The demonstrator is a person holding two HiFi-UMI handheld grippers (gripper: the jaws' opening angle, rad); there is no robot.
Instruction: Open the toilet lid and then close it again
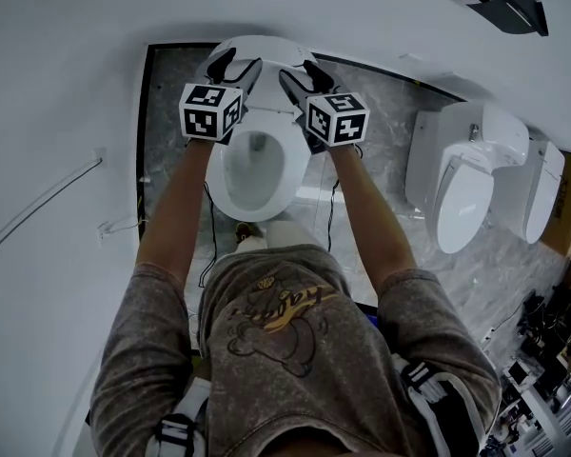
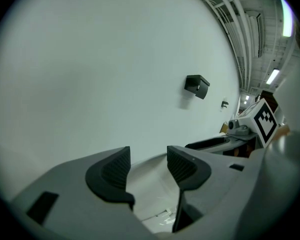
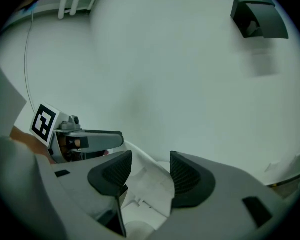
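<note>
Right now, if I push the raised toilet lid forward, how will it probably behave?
The toilet lid looks like rigid moulded plastic, so it should swing as one piece without flexing. Its smooth white surface may be slippery to grip. Since it stands raised behind the open bowl, it would probably drop shut once tipped forward.

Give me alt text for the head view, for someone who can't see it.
Seen from above, a person holds the left claw and right claw, both open, at the raised lid of a white toilet whose bowl is uncovered. Two more white toilets stand to the right on a grey marbled floor.
</note>
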